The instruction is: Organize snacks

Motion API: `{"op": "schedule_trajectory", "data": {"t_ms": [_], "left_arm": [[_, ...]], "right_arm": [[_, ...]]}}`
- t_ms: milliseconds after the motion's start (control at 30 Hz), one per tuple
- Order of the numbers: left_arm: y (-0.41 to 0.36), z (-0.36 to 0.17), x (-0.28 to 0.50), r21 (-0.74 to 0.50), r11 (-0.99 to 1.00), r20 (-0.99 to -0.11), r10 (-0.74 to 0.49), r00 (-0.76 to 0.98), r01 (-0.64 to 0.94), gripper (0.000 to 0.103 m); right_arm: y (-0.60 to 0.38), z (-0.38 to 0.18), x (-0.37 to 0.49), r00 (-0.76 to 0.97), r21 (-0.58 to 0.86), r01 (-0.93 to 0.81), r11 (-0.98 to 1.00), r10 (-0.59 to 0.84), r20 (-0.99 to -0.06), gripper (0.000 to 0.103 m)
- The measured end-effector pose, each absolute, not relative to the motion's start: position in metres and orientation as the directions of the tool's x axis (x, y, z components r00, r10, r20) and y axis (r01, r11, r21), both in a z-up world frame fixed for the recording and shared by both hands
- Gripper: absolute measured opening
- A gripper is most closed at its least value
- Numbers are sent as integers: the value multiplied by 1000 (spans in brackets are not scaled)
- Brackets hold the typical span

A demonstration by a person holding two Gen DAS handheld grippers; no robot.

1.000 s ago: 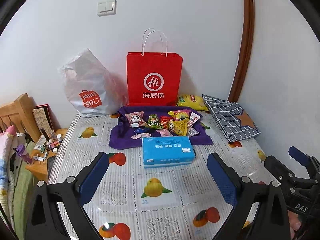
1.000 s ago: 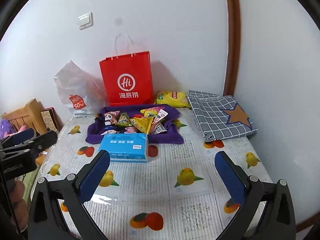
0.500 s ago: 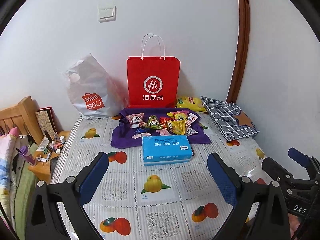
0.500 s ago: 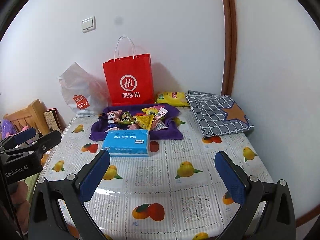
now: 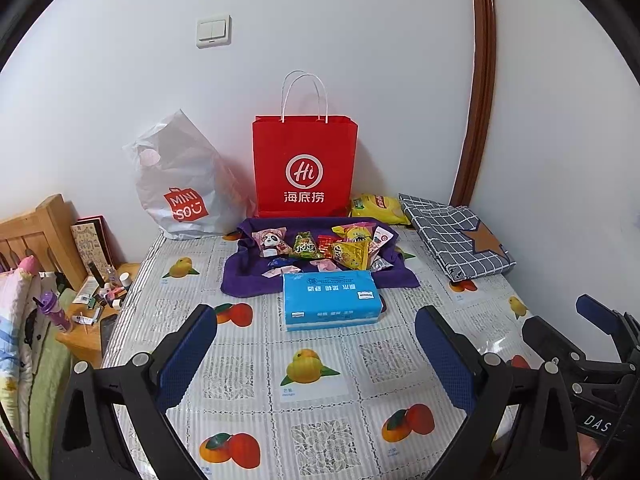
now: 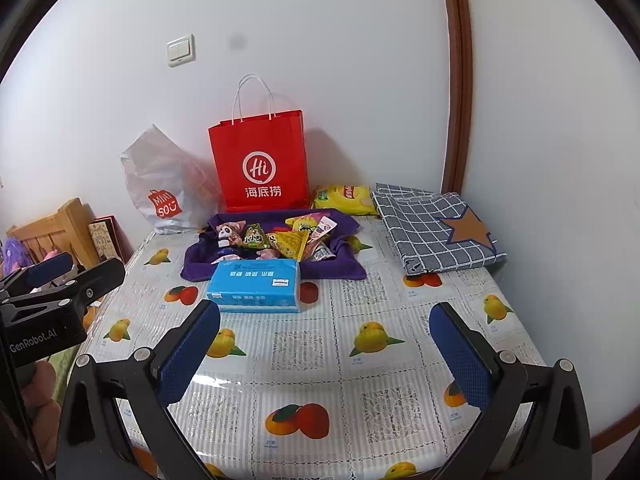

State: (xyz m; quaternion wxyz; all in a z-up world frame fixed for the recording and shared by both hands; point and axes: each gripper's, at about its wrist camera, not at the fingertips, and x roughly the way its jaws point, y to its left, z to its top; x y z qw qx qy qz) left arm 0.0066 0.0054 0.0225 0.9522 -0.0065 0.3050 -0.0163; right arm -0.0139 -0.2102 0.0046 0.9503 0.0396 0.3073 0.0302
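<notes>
Several small snack packets (image 5: 320, 246) (image 6: 276, 238) lie piled on a purple cloth (image 5: 244, 280) (image 6: 196, 264) at the back of the fruit-print table (image 5: 312, 364) (image 6: 304, 344). A yellow chip bag (image 5: 378, 208) (image 6: 346, 199) lies behind the cloth, to its right. A red paper bag (image 5: 305, 168) (image 6: 260, 162) stands against the wall. My left gripper (image 5: 316, 324) is open and empty over the near table. My right gripper (image 6: 324, 320) is open and empty too. Both are well short of the snacks.
A blue tissue pack (image 5: 330, 298) (image 6: 256, 286) lies in front of the cloth. A white Miniso bag (image 5: 180, 188) (image 6: 164, 188) stands left of the red bag. A folded checked cloth (image 5: 456, 236) (image 6: 432, 228) lies at the right. A cluttered bedside stand (image 5: 96, 304) sits left.
Both grippers have pulled back and risen a little, so more of the near table shows. Nothing on the table has moved.
</notes>
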Motion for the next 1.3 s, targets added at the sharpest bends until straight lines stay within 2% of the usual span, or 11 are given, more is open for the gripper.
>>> {"op": "schedule_trajectory", "data": {"t_ms": [1300], "left_arm": [[12, 24, 7, -16, 1000, -578, -25, 816, 19, 102]], "right_arm": [[-207, 5, -12, 811, 85, -43, 995, 85, -579, 103]]}}
